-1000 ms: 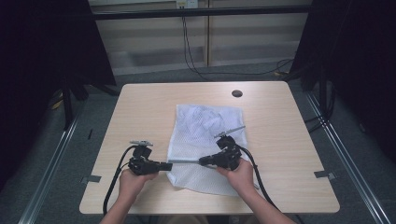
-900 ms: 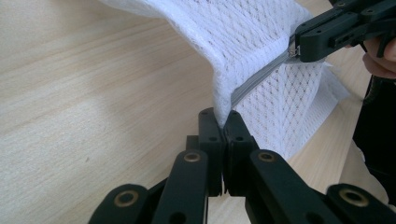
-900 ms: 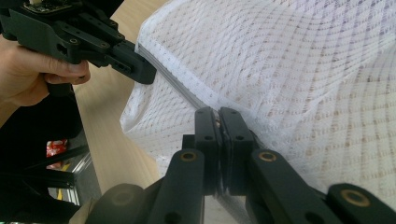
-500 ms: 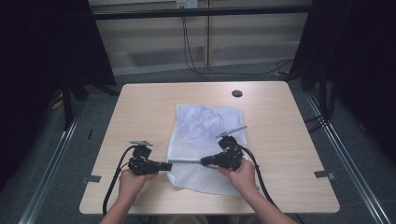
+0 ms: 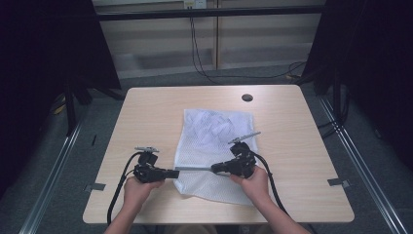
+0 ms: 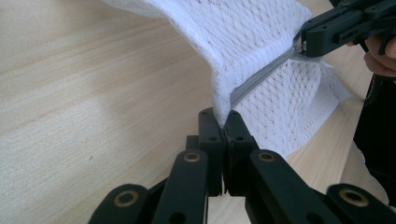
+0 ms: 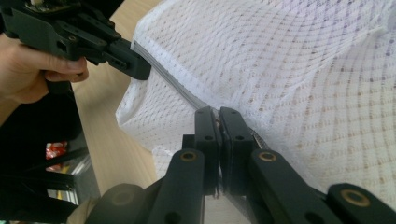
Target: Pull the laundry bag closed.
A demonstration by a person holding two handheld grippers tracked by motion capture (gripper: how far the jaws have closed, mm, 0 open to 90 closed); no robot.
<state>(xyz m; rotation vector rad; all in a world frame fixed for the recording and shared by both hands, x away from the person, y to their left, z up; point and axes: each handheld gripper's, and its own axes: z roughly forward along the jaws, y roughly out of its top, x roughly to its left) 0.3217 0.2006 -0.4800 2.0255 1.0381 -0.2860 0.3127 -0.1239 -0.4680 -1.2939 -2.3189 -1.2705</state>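
Note:
A white mesh bag (image 5: 214, 141) lies flat on the wooden table (image 5: 146, 112), with something pale inside its far half. Its near end is lifted, and a grey zipper (image 5: 195, 169) is stretched taut between the two grippers. My left gripper (image 5: 176, 171) is shut on the bag's edge at the zipper's left end, and the left gripper view shows its jaws (image 6: 223, 119) pinching the mesh (image 6: 243, 42). My right gripper (image 5: 214, 169) is shut on the zipper pull, its jaws (image 7: 218, 114) closed over the zipper (image 7: 177, 91). The left gripper (image 7: 140, 70) shows across the mesh (image 7: 289, 70).
A round black grommet (image 5: 247, 97) sits in the table near its far edge. Bare wood lies to the left and right of the bag. Dark curtains flank the table, and cables (image 5: 199, 53) hang down the back wall.

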